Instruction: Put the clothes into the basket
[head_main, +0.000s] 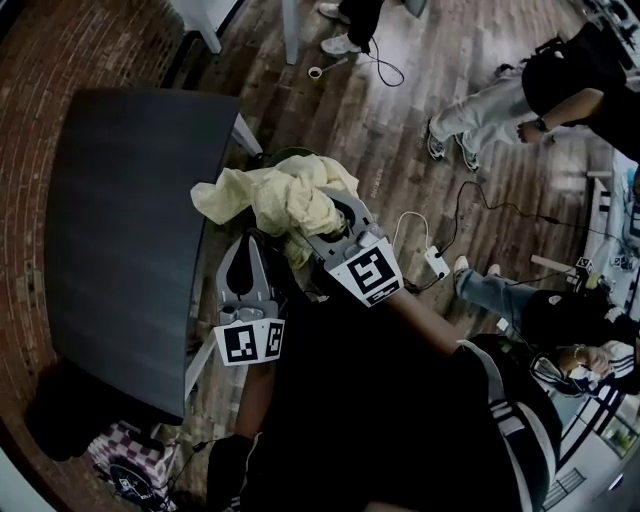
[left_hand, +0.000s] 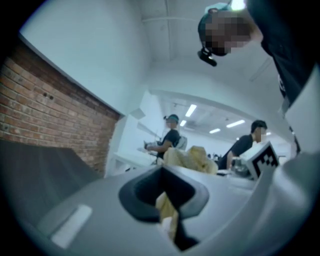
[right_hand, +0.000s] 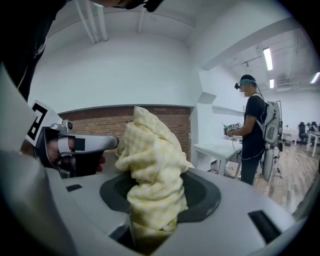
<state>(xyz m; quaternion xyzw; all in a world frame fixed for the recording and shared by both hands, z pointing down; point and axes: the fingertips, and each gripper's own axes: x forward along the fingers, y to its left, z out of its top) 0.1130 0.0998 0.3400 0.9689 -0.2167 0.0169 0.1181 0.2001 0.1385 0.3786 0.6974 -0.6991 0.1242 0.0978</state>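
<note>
The pale yellow checked cloth (head_main: 283, 198) bunches at 11 o'clock of the right gripper (head_main: 332, 225), whose jaws clench its twisted middle. The left gripper (head_main: 250, 250), at 7 o'clock of the bundle, pinches a thin fold. The bundle is off the 3 o'clock edge of the dark grey table (head_main: 120, 230).

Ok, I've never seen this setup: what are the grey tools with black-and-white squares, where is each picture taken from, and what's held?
No robot here: a person holds a two-fingered tool in each hand. The head view looks down from their head; the other two cameras ride on the tools. The left gripper and right gripper are both shut on one yellow checked cloth, held near the edge of the dark table, by the wood floor. The right grips a thick bunch, the left a thin fold.
</note>
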